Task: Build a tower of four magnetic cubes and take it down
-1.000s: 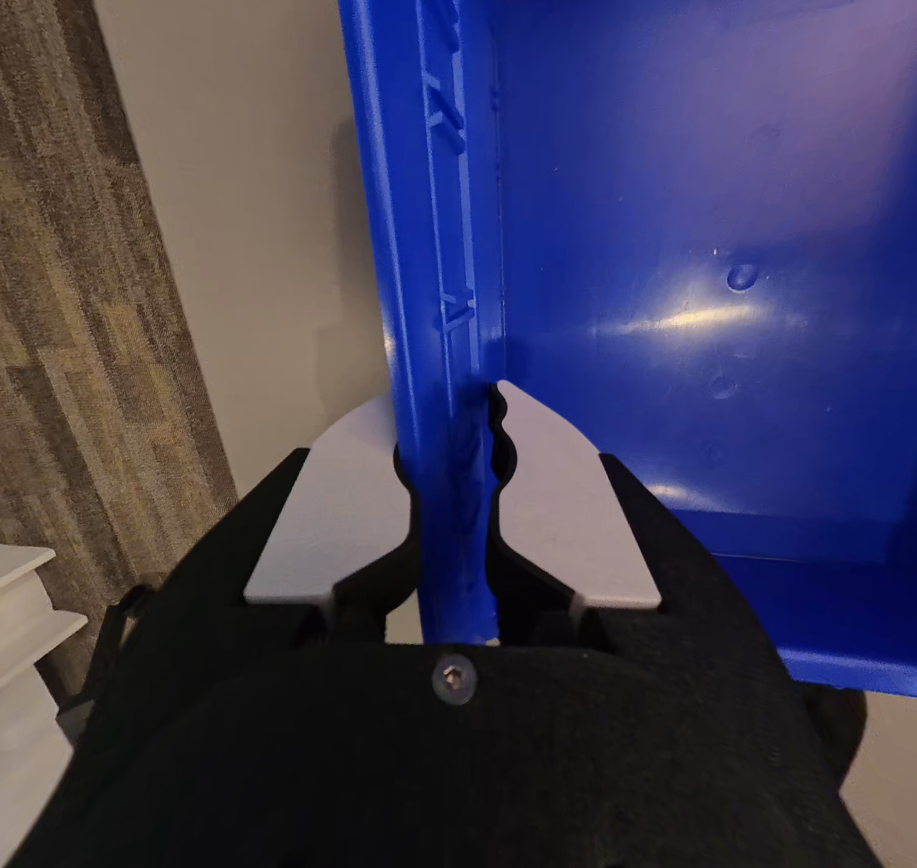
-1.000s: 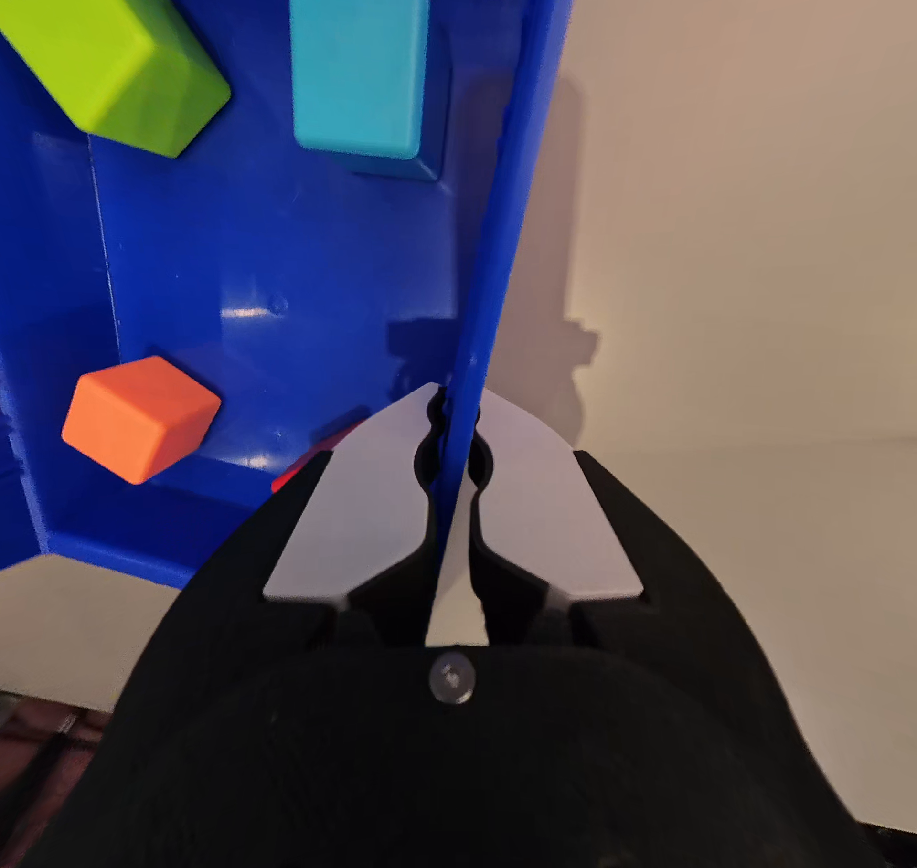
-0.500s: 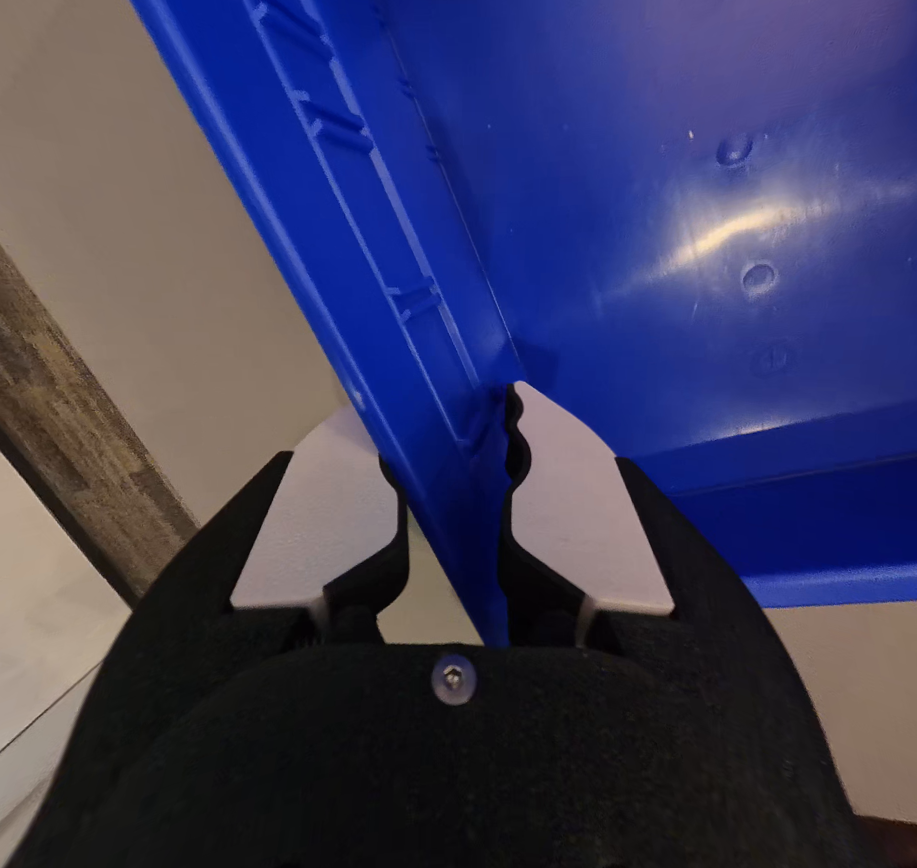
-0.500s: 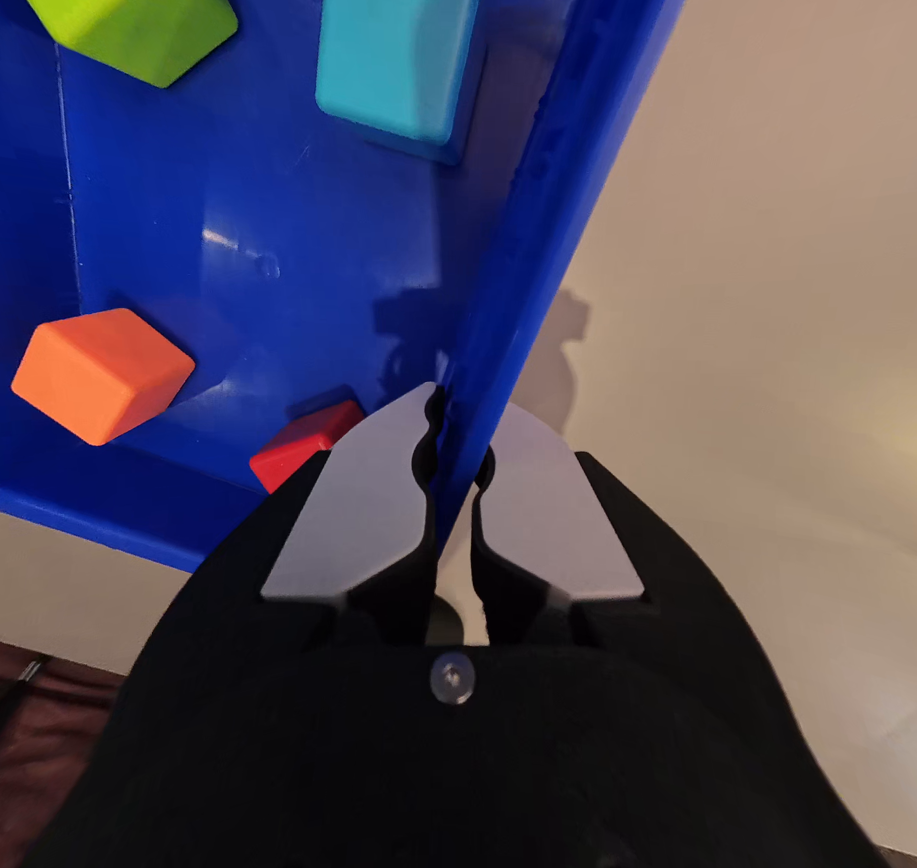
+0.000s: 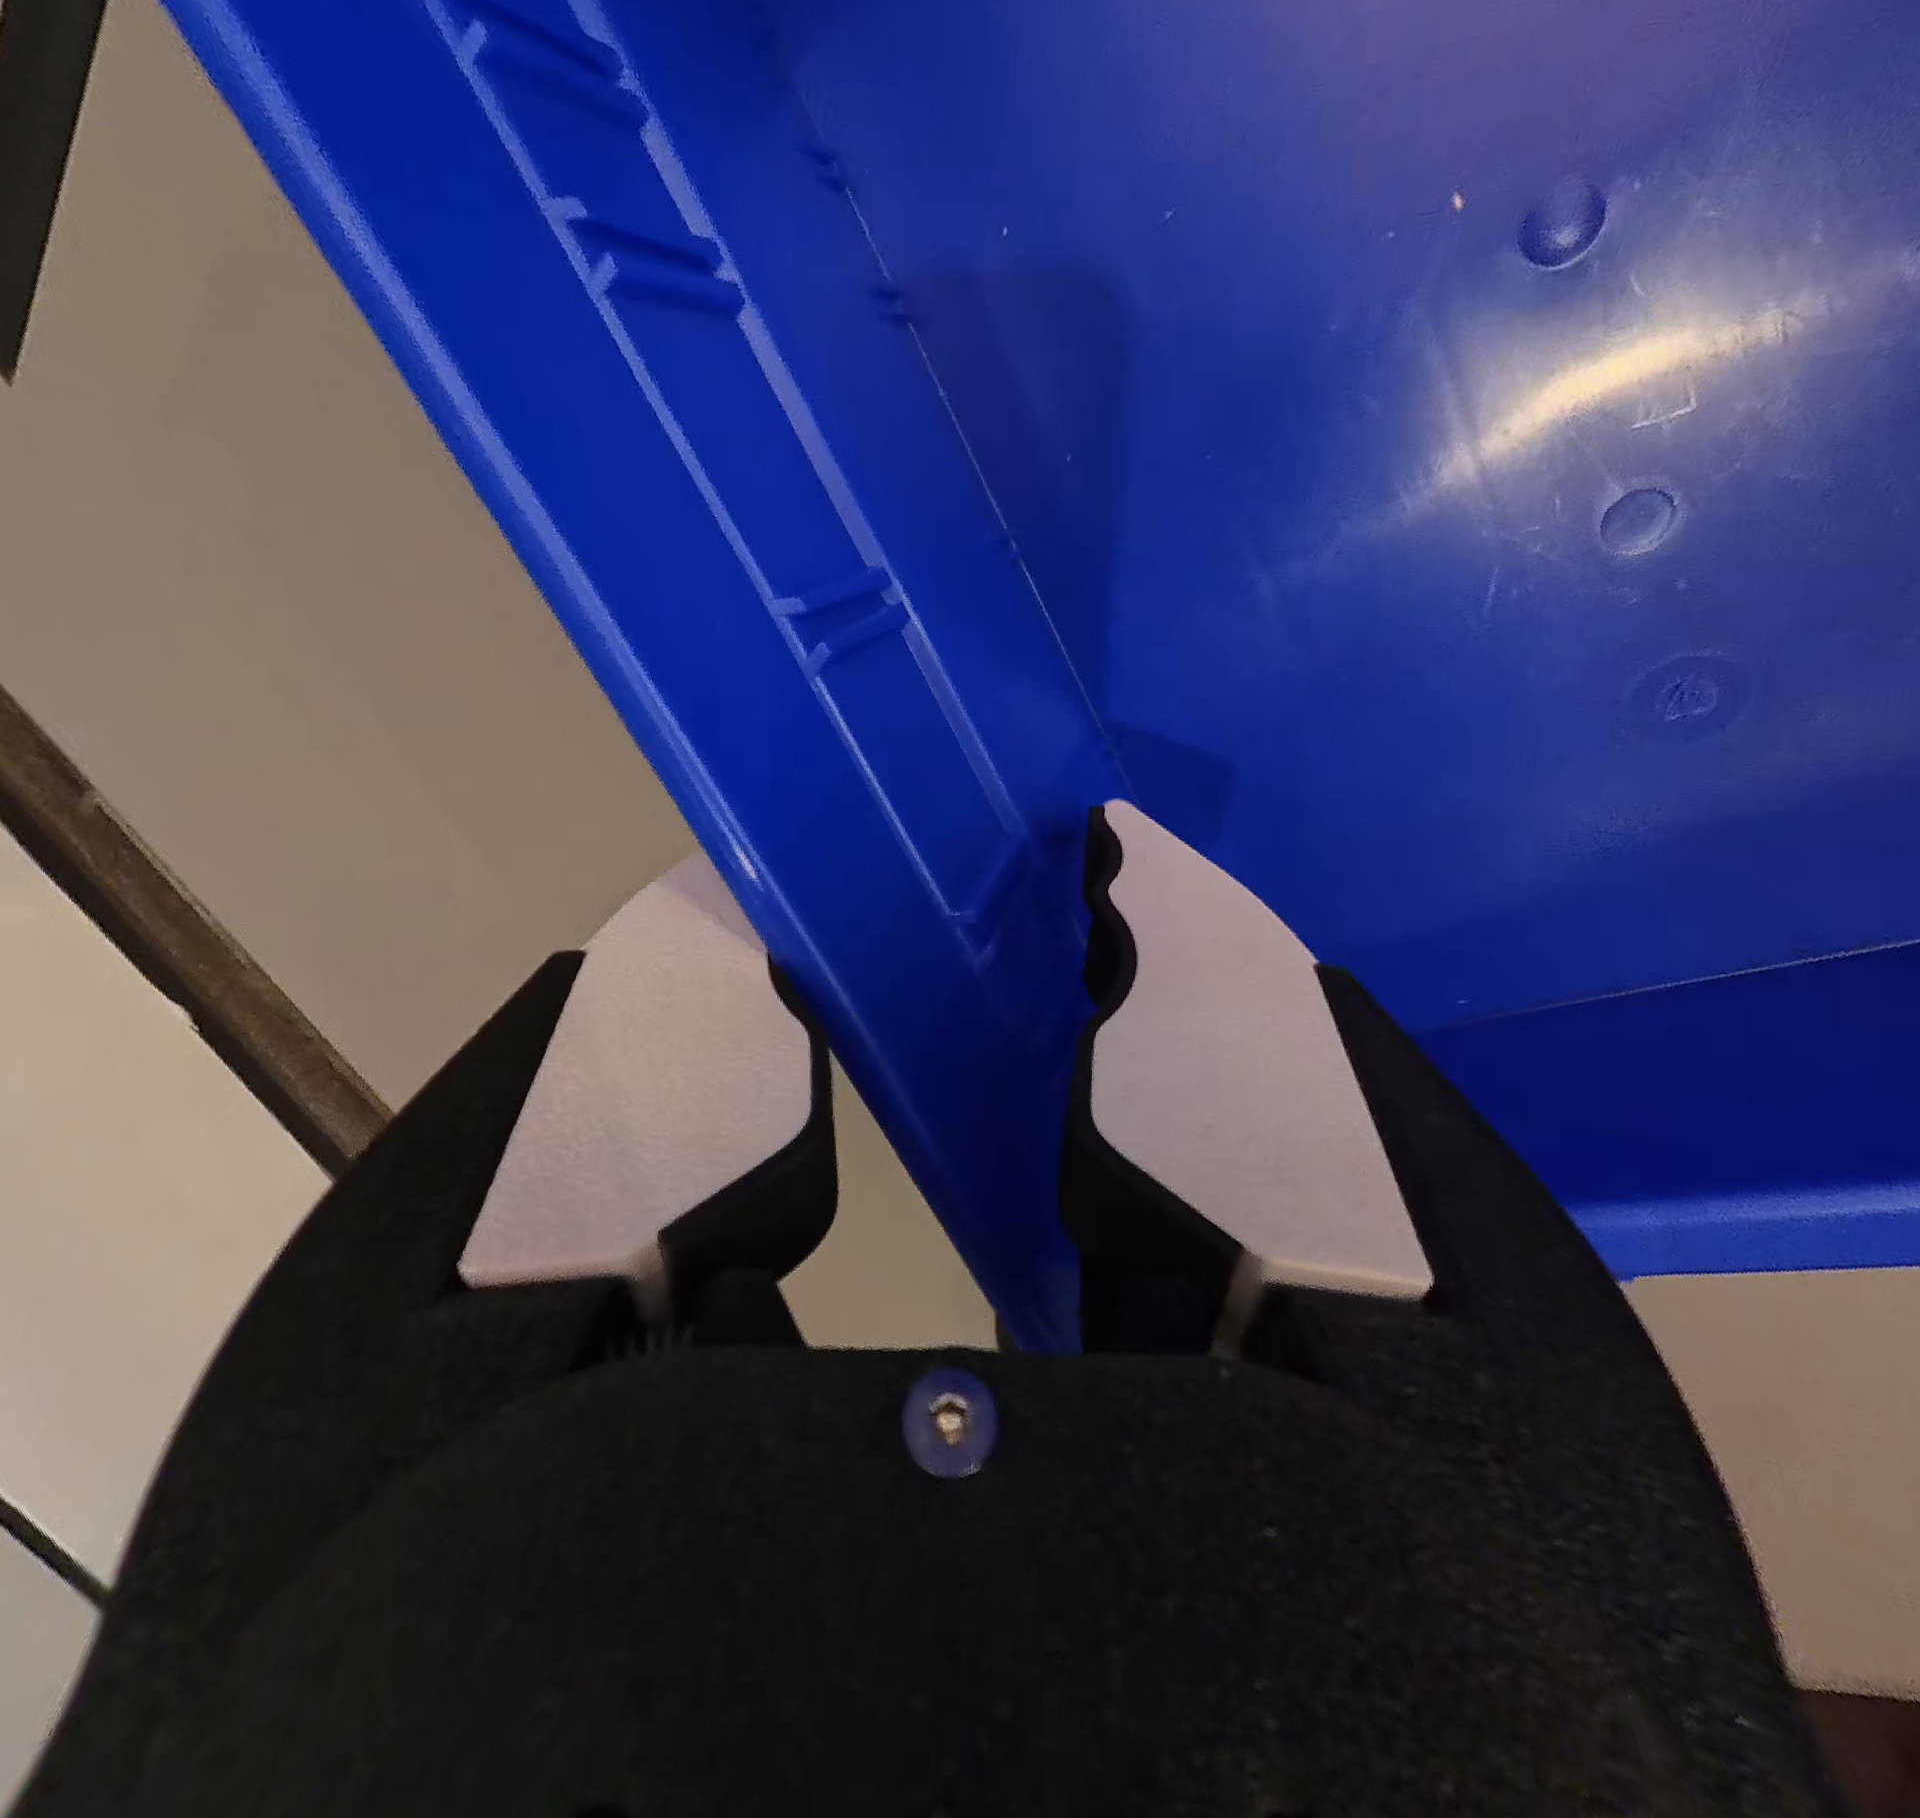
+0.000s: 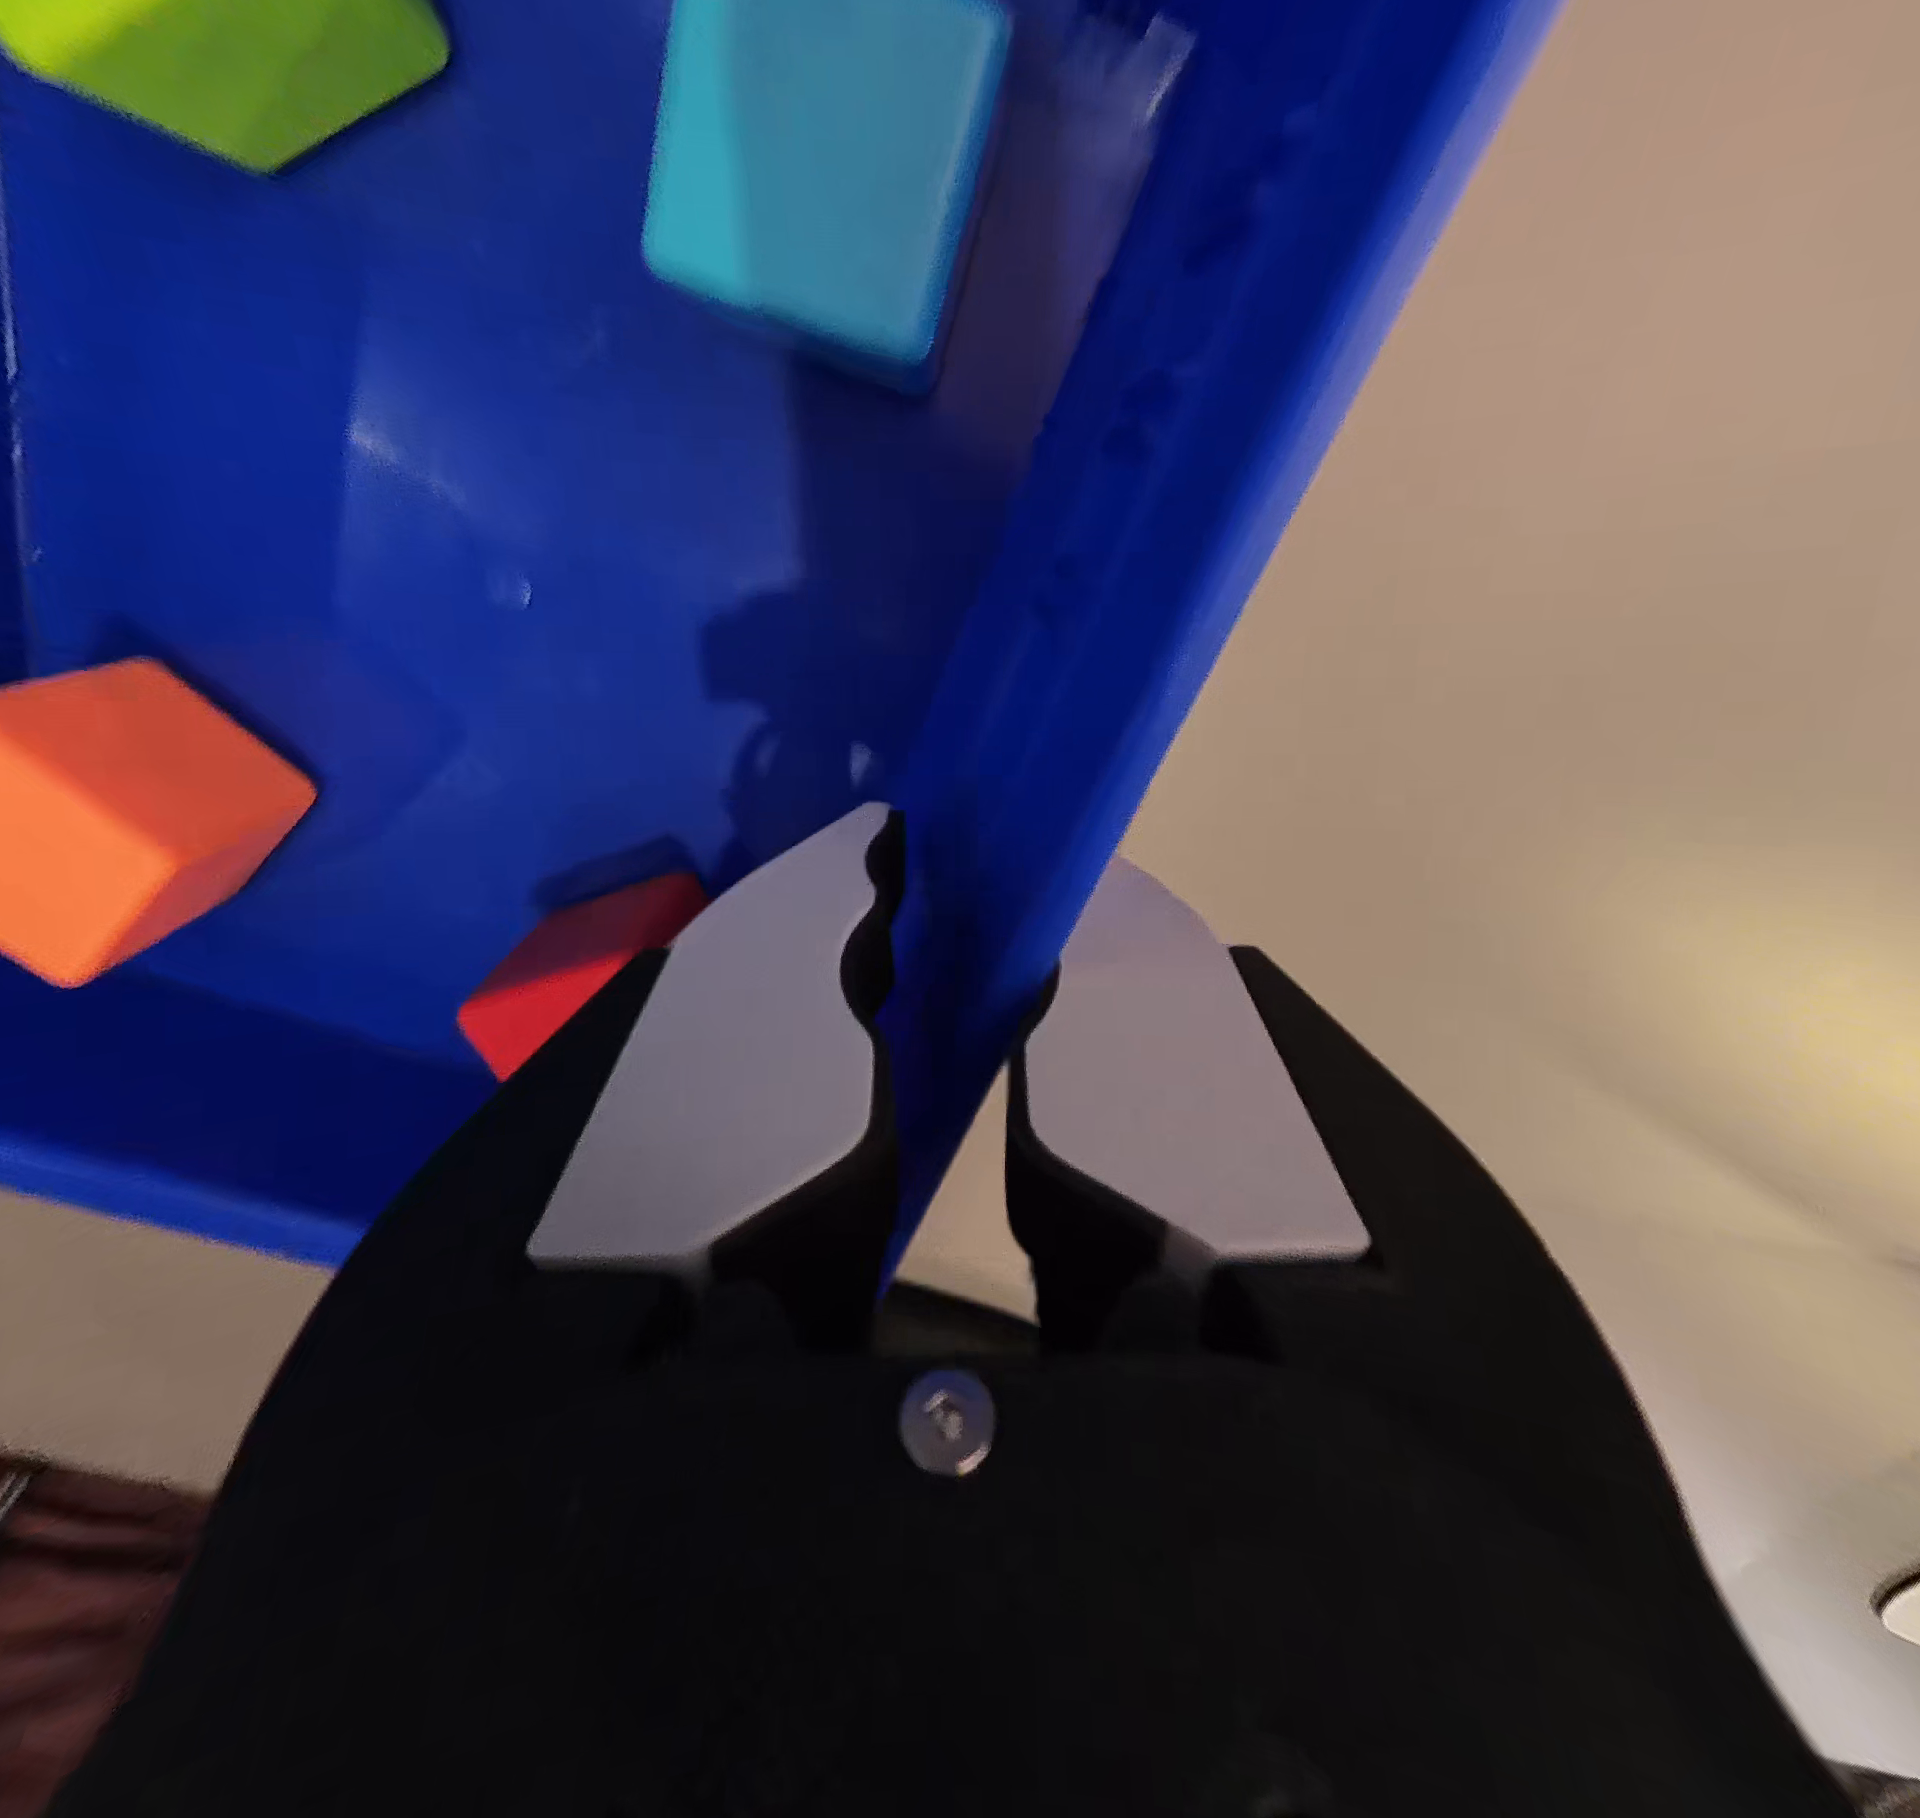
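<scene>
- Tilted further than a second ago, the blue bin [image 5: 1351, 418] now runs its ribbed left rim as a steep diagonal from the upper left of the left wrist frame down to the centre, where it had stood nearly upright; in the right wrist frame its right wall [image 6: 1195, 521] leans from the upper right down to the centre, and the cubes have slid lower and to the left in that frame.
- Cream table surface [image 6: 1558, 625] fills the right side of the right wrist frame and shows at the left of the left wrist frame.
- Left gripper [image 5: 935, 895], at lower centre of its frame, is clamped on the bin's rim, one finger outside the wall and one inside.
- Right gripper [image 6: 977, 885], at lower centre of its frame, is clamped on the opposite wall in the same way.
- Green cube [image 6: 208, 12] lies on the bin floor at the upper left of the right wrist frame, partly cut off by the edge.
- Teal cube [image 6: 821, 137] sits at upper centre, close against the gripped wall.
- Orange cube [image 6: 125, 812] rests at the left edge, mid-height.
- Red cube [image 6: 561, 968] is at centre left, just beside the inner finger and partly hidden by it.
- All four cubes lie apart; the picture is blurred.
</scene>
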{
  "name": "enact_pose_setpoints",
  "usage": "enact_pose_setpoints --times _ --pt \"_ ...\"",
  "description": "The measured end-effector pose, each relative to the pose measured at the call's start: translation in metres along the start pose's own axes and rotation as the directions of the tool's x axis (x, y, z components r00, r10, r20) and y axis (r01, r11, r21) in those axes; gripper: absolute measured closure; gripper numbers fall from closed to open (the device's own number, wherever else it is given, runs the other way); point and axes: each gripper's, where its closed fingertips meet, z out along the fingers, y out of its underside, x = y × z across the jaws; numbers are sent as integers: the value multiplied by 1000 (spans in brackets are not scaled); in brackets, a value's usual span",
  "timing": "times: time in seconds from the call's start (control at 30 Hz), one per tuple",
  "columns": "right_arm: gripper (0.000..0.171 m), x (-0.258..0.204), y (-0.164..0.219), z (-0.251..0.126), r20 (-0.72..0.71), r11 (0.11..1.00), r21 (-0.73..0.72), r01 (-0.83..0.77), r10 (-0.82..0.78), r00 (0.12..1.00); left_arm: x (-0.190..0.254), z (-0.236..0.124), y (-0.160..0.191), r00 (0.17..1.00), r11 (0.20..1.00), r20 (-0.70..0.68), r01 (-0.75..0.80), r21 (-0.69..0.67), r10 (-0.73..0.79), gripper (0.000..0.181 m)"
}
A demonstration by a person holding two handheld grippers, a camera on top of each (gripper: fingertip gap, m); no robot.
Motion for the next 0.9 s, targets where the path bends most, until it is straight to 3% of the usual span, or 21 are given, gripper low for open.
enact_pose_setpoints --times 0.17,0.5,0.67,0.73,0.8,0.9 --pt "148 4 -7 5 -20 1000 16 -21 22 1000 5 -2 -1 997 999 80 -13 -39 16 126" --pt "144 33 9 5 -90 996 -36 -75 72 993 43 -12 -25 997 997 -69 -14 72 19 123" --pt "143 33 19 17 -16 985 -95 -142 141 990 53 -17 -29 977 993 -205 -30 118 54 118" --pt "144 32 21 22 20 979 -127 -158 162 987 52 -29 -32 958 983 -280 -4 182 56 121" --pt "164 24 18 21 107 979 -107 -171 182 977 48 -48 -34 942 966 -329 23 257 65 122" --pt "164 25 17 21 120 979 -112 -172 185 975 29 -80 -34 951 922 -298 38 385 85 116"
